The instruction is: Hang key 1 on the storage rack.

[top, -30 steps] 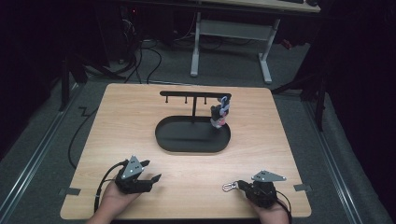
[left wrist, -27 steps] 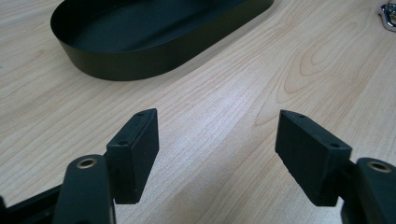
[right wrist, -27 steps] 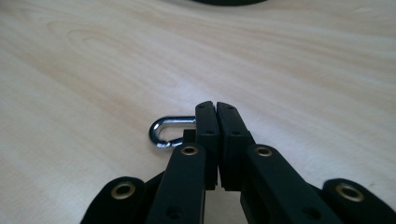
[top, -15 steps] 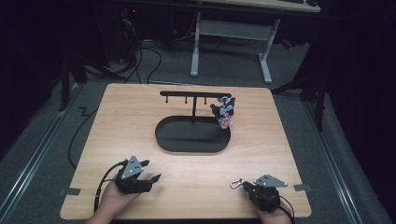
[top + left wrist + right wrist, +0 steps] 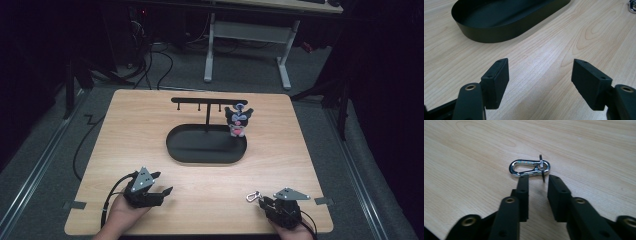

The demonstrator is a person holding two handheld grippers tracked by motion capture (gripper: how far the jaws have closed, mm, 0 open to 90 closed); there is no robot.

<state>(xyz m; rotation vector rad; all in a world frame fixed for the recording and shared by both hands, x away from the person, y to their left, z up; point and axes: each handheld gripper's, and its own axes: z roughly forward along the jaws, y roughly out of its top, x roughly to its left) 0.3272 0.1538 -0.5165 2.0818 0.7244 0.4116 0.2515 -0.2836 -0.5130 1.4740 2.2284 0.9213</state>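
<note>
Resting on the counter (image 5: 300, 150), the left hand-held gripper (image 5: 540, 75) is spread wide; the right hand-held gripper (image 5: 537, 182), narrowly parted, sits just behind a metal clip (image 5: 527, 168).

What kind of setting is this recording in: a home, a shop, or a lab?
Probably a lab or recording studio. A lone wooden table stands in a dark room, cables trail over the grey floor behind it, and a desk frame stands beyond. On the table sits a staged setup: a black tray with a hook rack.
</note>
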